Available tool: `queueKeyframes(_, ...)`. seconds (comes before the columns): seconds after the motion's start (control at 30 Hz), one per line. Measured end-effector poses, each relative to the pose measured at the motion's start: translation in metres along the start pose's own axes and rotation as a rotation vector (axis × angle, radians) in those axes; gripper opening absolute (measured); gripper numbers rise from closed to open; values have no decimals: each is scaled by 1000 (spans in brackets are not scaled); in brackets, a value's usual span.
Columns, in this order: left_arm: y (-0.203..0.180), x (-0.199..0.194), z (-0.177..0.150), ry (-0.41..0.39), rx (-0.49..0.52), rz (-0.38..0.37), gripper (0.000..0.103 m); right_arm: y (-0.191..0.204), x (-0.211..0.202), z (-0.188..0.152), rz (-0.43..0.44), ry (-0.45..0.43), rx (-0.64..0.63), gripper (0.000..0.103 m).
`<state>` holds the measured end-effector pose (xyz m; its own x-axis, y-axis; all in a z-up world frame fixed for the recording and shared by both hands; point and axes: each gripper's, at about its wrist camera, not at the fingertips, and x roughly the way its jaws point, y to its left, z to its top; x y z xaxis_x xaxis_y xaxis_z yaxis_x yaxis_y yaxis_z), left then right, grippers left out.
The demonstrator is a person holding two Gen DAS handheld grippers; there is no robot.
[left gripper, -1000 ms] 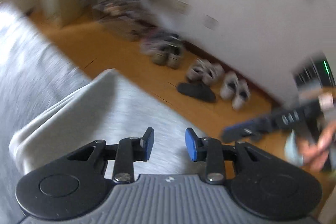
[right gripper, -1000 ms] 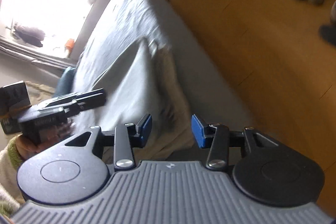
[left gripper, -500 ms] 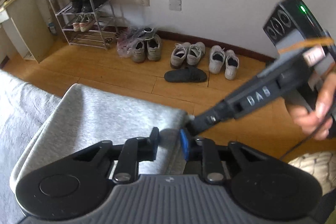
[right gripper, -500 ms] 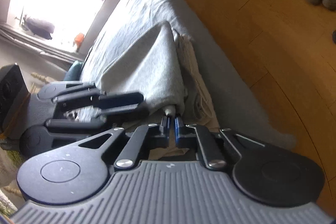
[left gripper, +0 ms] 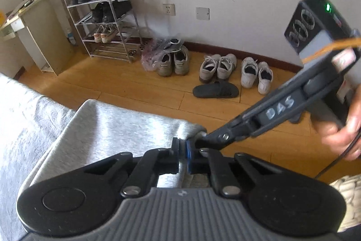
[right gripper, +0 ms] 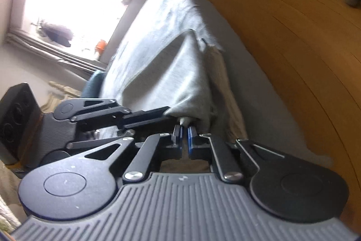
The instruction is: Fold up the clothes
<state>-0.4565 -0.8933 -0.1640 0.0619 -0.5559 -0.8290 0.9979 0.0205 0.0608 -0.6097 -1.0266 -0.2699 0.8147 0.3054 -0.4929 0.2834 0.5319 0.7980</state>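
here both grippers' fingers (left gripper: 174, 151) pinch the grey garment's (left gripper: 126, 128) corner.

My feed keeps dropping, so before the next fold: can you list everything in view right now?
garment: one, light grey, on the bed, corner lifted
bed cover: one, grey, under the garment
shoe rack: one, metal, by the wall
shoes: several pairs, pale, on the floor by the wall
sandal: one, black, before the shoes
cabinet: one, beige, far left
left gripper: fingers shut on the garment corner
right gripper: fingers shut on the same corner
hand: one, holding the right gripper
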Motion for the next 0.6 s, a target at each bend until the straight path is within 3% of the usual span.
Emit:
queueKeyframes(0.17,-4,-4,1,-3,17,-18,6,-17,8,-1,-17,-18,115,3)
queueKeyframes(0.27,1,-5,1,-11,-32,-37,6,-24,1,-4,10,-80,211,3)
queueKeyframes(0.37,2,1,-2,-6,-45,-42,6,-41,-5,-12,100,-148,403,3)
queueKeyframes(0.43,-1,11,-9,7,-36,-37,6,-56,-1,-21,116,-169,532,3)
queueKeyframes(0.53,-10,20,-17,8,5,-18,8,-80,7,-37,140,-157,745,4)
queueKeyframes(0.6,-13,22,-20,1,17,-6,9,-89,-1,-39,151,-149,786,5)
